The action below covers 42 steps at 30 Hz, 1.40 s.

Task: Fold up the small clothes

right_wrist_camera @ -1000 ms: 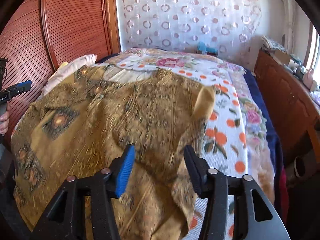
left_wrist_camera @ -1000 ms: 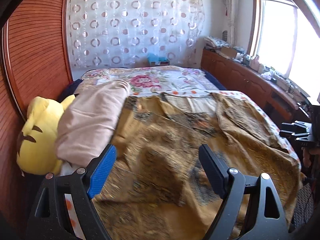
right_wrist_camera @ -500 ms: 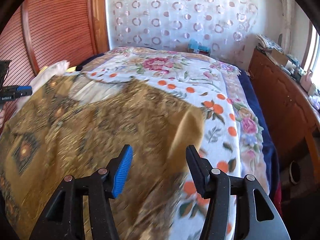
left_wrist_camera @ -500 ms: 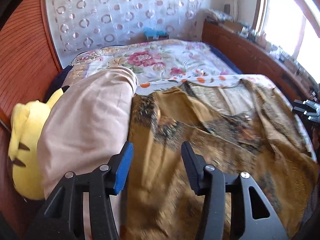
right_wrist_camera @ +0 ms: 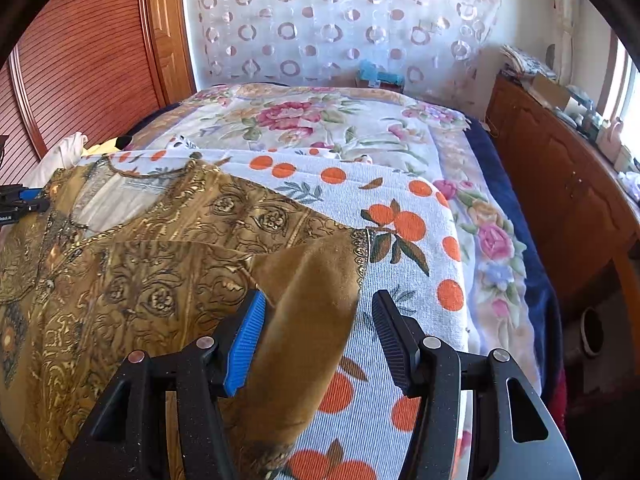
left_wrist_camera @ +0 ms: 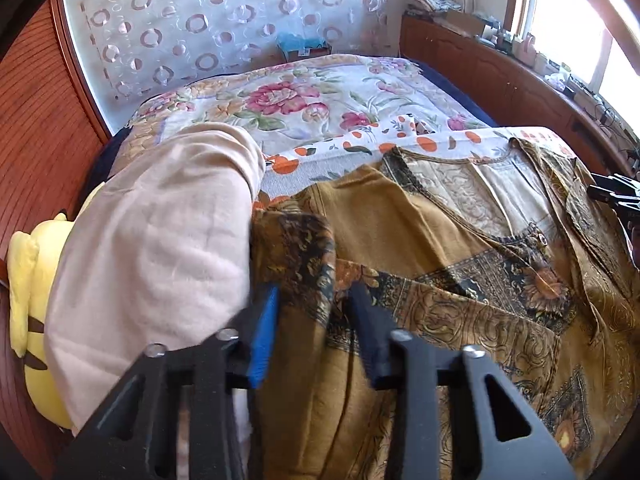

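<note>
1. Mustard-gold patterned fabric fills both views: a printed shirt [left_wrist_camera: 460, 280] lies spread on the bed, over an orange-dotted white towel [right_wrist_camera: 400, 240] that covers the floral bedspread [left_wrist_camera: 320, 96].
2. We see our left gripper [left_wrist_camera: 312, 324] pointing steeply down at the shirt's near left edge. Its jaws have just been closing and now stand narrow, with a dark-printed fold of the shirt between the blue pad on the left and the black pad on the right.
3. Whether those pads already press the fold we cannot tell; the cloth is blurred there and a little gap seems to remain on each side.
4. Just left of this gripper a pale pink blanket [left_wrist_camera: 160, 248] is bunched up, touching the shirt's edge. Further left, a yellow plush toy [left_wrist_camera: 28, 300] sits against the wooden headboard [left_wrist_camera: 36, 152].
5. Our right gripper [right_wrist_camera: 316, 332] stands about half open at the shirt's other side. A plain mustard flap, folded over so its underside shows, runs up between the jaws. It lies close to the blue pad on the left, while the black pad on the right stands clear over the towel.
6. Ahead of both grippers the shirt's open neckline [left_wrist_camera: 472, 184] shows a pale lining.
7. Beyond the bed a white circle-patterned curtain [right_wrist_camera: 340, 20] hangs, and to the right of the grippers a wooden cabinet [right_wrist_camera: 560, 184] runs under the window.
</note>
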{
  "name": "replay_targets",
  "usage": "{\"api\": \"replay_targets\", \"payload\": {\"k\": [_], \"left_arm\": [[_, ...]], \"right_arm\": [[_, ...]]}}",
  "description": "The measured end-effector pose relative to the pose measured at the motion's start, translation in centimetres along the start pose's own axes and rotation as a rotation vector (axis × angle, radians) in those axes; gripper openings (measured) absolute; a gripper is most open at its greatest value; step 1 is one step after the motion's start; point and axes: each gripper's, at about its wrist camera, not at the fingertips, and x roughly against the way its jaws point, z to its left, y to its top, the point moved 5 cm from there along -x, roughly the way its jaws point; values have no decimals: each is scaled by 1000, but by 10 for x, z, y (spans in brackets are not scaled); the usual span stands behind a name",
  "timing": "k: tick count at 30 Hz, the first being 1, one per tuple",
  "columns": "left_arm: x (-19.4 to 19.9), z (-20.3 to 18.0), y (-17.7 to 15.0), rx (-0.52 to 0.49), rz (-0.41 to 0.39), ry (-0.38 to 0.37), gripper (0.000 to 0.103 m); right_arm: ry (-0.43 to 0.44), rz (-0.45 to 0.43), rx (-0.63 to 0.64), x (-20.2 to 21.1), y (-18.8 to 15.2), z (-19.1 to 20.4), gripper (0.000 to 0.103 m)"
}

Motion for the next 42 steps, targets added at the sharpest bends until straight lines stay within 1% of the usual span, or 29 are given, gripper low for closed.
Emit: {"api": "replay_targets", "payload": {"k": [1,3,5,11,17,21,23,25,26,27,30,32,35,39,42], "left_arm": [[0,0,0,-1,-1,0,23],[0,1,1,2,-2,2,13],[1,3,2,7,-7,2,10],[14,7,9,16,-55,8,7],[32,7,16,15,-98,10,5],[43,1,16,6,-122,3,3],[52,-2,14,7,-140,-6,3],[61,-7,14,7,-159,-14,3],[64,-10,14,5,-164,-17,3],[69,-13,13,1,-171,-23,3],[79,-22,9,-5,-180,-35,3],[86,-28,4,-9,-188,-44,3],[102,-37,-4,-15,-210,-54,3],[128,-45,-18,-20,-246,-56,3],[142,-50,-38,-7,-261,-67,3]], "right_arm": [[3,-1,-1,-1,1,0,58],[7,-4,-5,-3,3,-1,58],[13,-6,-9,-5,4,-3,58],[11,5,-16,-7,6,-8,58],[26,12,-43,-13,13,-10,59],[78,20,-46,-14,16,-1,59],[79,21,-41,-13,16,2,47],[99,27,-35,-12,16,5,18],[101,35,-28,-12,16,6,12],[95,37,-22,-11,16,7,7],[103,25,-32,-1,18,7,5],[122,-5,-42,12,22,9,5],[139,-55,-17,34,23,20,5],[140,-93,27,62,9,33,5],[147,-116,44,81,-7,40,5]]}}
